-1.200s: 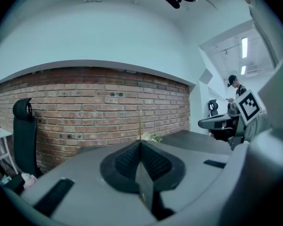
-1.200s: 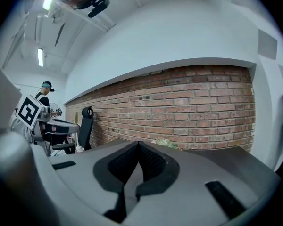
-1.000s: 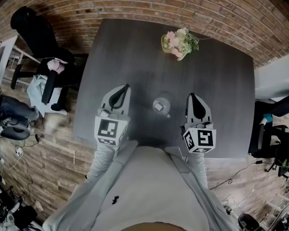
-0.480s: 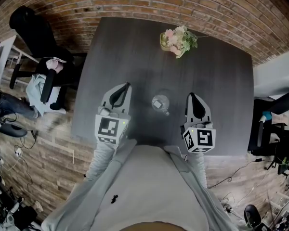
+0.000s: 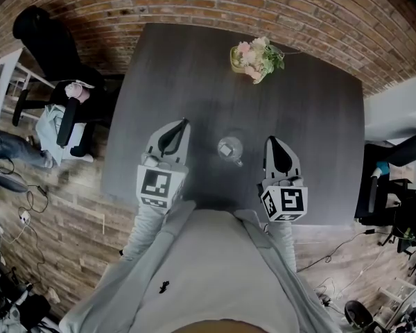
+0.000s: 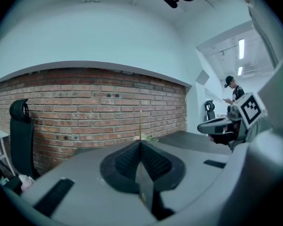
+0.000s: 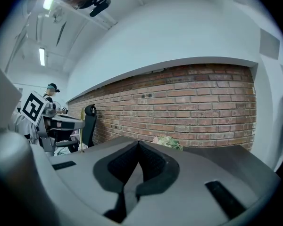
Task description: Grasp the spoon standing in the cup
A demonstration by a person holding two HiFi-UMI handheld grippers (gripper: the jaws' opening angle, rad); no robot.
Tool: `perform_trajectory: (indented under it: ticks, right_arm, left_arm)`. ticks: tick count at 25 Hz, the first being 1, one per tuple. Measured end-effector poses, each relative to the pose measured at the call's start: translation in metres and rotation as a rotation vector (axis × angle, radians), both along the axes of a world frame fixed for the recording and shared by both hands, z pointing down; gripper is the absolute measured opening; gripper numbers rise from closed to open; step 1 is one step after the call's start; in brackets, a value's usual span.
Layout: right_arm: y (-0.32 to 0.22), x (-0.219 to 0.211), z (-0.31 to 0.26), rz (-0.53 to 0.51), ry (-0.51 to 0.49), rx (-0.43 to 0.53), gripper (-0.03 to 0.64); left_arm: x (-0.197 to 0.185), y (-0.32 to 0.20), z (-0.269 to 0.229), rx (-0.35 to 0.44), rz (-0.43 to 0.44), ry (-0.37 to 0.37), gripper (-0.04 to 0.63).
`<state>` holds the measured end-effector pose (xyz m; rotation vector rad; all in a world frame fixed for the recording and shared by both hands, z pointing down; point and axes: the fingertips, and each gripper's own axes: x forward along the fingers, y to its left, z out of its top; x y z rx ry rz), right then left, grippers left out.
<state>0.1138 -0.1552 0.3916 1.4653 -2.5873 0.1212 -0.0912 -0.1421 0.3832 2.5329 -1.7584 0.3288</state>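
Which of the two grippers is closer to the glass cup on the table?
The right gripper; the gap between its tip and the cup is smaller than for the left gripper.

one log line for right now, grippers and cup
left gripper: shut, empty | right gripper: shut, empty | clear glass cup: between grippers, untouched | spoon: in cup, not grasped

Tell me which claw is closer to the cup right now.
Right, narrowly. The right claw sits just right of the cup, its tip about level with it. The left claw is a bit farther off on the cup's left, its tip reaching slightly past it.
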Motion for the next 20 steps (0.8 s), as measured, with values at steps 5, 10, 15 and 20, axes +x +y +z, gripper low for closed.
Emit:
perform_trajectory:
  ticks: [5,10,15,20]
  right_arm:
    - [0.000,-0.001,0.004,-0.011,-0.005,-0.009,0.015]
    - [0.000,0.002,0.007,-0.007,0.003,-0.016,0.015]
    - [0.002,0.008,0.011,0.006,-0.005,-0.030,0.015]
    - [0.001,0.009,0.014,0.009,-0.007,-0.038,0.015]
  left_arm:
    - [0.000,-0.001,0.004,-0.010,0.005,0.001,0.018]
    - [0.003,-0.003,0.005,-0.013,0.010,0.003,0.018]
    - [0.005,-0.004,0.006,-0.014,0.010,0.005,0.018]
    - [0.005,-0.005,0.007,-0.021,0.007,0.006,0.018]
